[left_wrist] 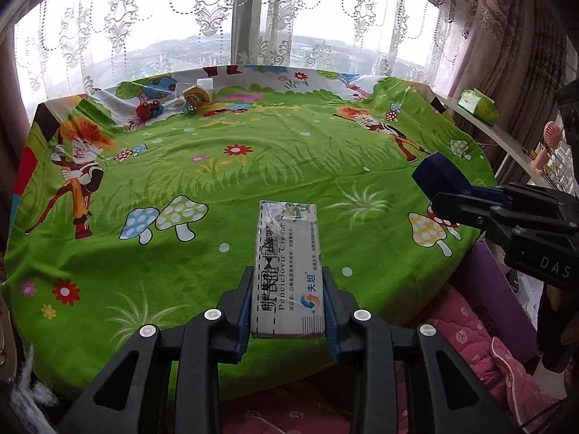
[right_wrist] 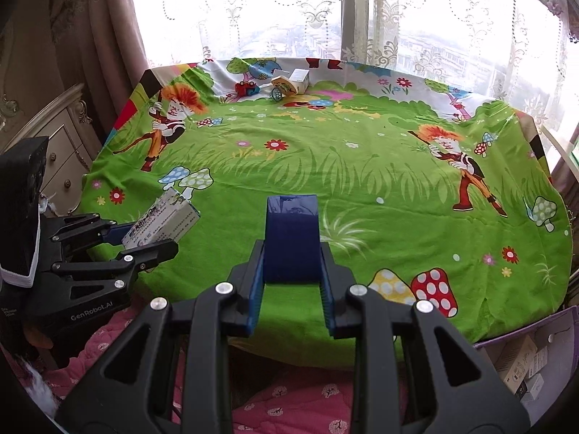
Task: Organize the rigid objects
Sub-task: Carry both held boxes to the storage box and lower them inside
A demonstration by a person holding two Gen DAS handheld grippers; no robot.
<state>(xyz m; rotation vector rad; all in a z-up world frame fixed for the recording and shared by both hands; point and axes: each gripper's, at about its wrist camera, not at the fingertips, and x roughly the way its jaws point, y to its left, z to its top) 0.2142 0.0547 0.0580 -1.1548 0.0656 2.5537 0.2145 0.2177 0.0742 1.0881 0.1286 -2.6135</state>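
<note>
White cardboard cream carton (left_wrist: 287,271) clamped across narrow sides by left gripper (left_wrist: 287,311), held above near edge of green tablecloth (left_wrist: 253,166); likely light, crushable, so grip gently. Glossy dark blue box (right_wrist: 291,238) pinched in right gripper (right_wrist: 291,278); looks stiffer, slippery. Small boxes (right_wrist: 289,81) grouped at far edge

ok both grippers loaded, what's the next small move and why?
Probably carry the cream box forward toward the small pile at the cloth's far edge. The left hand-held gripper is shut on the box, held over the near edge, and the right hand-held gripper is shut on a blue block, so neither is free for another pick.
</note>
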